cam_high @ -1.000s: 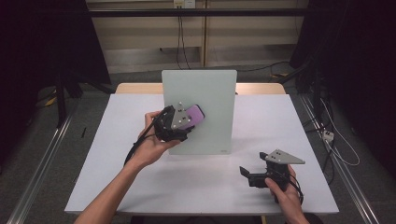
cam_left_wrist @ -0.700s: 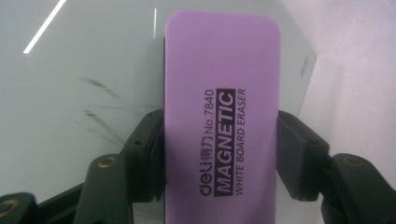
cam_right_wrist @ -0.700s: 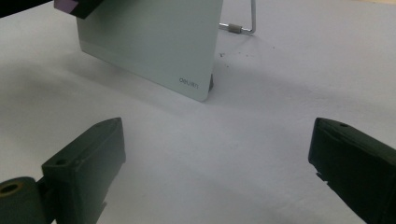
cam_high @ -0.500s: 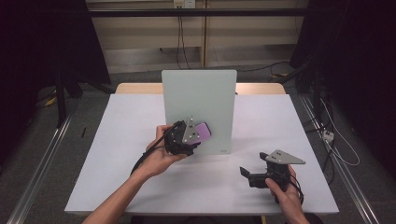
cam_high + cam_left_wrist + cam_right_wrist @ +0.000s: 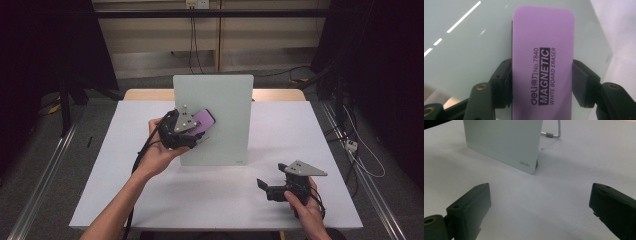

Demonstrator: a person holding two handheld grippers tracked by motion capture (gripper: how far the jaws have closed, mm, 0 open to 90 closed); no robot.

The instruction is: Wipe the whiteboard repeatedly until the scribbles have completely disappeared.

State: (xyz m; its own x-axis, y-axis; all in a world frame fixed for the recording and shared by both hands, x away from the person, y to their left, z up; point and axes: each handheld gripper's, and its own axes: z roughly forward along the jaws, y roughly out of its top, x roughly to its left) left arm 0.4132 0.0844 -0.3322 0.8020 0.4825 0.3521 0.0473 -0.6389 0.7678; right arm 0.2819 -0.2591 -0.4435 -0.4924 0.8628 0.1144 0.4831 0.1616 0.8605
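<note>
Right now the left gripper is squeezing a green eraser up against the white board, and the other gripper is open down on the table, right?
Not quite: the eraser is purple, not green, as the left gripper view shows. The left gripper does squeeze it against the white board, and the right gripper is open, low over the table.

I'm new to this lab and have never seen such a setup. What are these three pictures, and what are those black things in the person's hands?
A person sits at a white table and holds a hand-operated two-jaw gripper in each hand. The high view looks down from above; the other two come from cameras riding on each gripper. A pale green-grey whiteboard stands upright on the table. The left gripper is clamped on a purple magnetic whiteboard eraser in front of the board. The right gripper rests low near the table's edge, jaws wide open and holding nothing.
</note>
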